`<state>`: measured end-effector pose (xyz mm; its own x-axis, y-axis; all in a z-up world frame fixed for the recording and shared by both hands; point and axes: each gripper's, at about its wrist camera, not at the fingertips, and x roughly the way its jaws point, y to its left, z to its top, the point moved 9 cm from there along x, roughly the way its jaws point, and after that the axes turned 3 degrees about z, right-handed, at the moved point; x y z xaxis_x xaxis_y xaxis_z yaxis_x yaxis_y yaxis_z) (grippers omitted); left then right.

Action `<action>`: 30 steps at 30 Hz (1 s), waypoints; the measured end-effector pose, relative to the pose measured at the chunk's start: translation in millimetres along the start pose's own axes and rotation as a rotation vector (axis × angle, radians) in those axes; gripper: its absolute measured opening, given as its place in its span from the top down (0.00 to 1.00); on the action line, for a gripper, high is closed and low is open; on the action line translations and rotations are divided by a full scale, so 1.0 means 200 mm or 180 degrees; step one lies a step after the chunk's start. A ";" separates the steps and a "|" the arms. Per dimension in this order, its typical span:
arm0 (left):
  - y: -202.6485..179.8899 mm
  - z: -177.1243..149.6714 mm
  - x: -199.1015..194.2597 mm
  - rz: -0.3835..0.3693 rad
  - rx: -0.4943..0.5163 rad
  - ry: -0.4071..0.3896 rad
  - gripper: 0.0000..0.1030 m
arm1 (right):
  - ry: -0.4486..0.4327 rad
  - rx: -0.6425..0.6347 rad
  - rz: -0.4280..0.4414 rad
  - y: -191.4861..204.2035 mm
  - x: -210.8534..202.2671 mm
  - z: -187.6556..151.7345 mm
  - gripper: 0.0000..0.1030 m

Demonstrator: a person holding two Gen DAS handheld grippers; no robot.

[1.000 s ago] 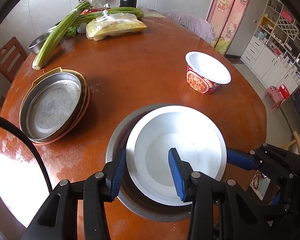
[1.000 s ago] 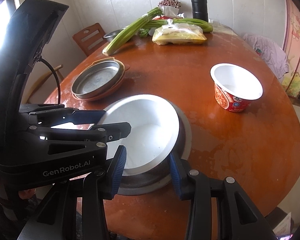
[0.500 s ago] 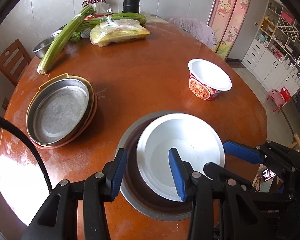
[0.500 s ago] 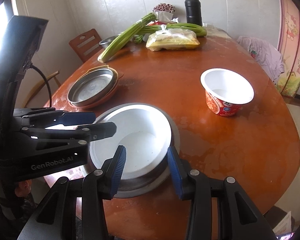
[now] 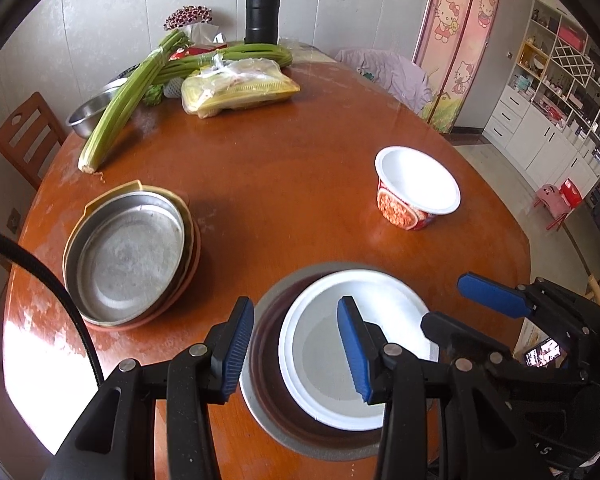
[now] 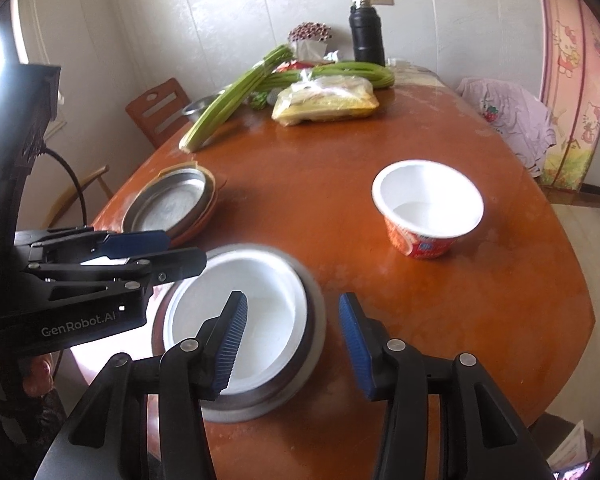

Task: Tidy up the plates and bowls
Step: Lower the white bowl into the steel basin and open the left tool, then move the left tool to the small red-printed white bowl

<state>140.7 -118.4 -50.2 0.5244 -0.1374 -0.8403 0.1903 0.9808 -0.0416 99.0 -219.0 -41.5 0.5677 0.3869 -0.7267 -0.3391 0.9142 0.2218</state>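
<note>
Round the brown table both grippers hang empty above the white bowl nested in the steel bowl, while the noodle cup stands nearest the right gripper, whose narrowly parted jaws have just been opening, the left gripper likewise narrowly parted.
</note>
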 end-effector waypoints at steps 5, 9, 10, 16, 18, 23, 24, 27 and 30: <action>-0.02 0.07 0.00 -0.0024 0.0041 -0.0035 0.58 | -0.0071 0.0046 -0.0037 -0.04 -0.02 0.07 0.51; -0.04 0.13 -0.01 -0.0047 0.0091 -0.0072 0.58 | -0.0124 0.0064 -0.0088 -0.07 -0.04 0.13 0.51; -0.04 0.15 -0.01 -0.0048 0.0095 -0.0080 0.58 | -0.0136 0.0071 -0.0096 -0.08 -0.04 0.14 0.51; -0.08 0.21 0.00 -0.0081 0.0159 -0.0094 0.58 | -0.0211 0.0151 -0.0190 -0.16 -0.06 0.22 0.51; -0.09 0.23 0.00 -0.0083 0.0177 -0.0098 0.58 | -0.0231 0.0181 -0.0202 -0.19 -0.07 0.24 0.50; -0.12 0.29 0.02 -0.0092 0.0222 -0.0107 0.58 | -0.0298 0.0262 -0.0271 -0.28 -0.09 0.30 0.50; -0.12 0.30 0.02 -0.0092 0.0233 -0.0110 0.58 | -0.0310 0.0276 -0.0284 -0.29 -0.09 0.30 0.50; -0.14 0.34 0.03 -0.0095 0.0256 -0.0118 0.57 | -0.0326 0.0320 -0.0324 -0.35 -0.10 0.33 0.49; -0.17 0.39 0.05 -0.0095 0.0296 -0.0129 0.57 | -0.0346 0.0345 -0.0361 -0.40 -0.11 0.35 0.49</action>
<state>204.3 -163.5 -14.4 0.5501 -0.1735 -0.8169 0.2816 0.9594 -0.0142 165.7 -291.9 2.4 0.6774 0.2860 -0.6778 -0.1889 0.9581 0.2154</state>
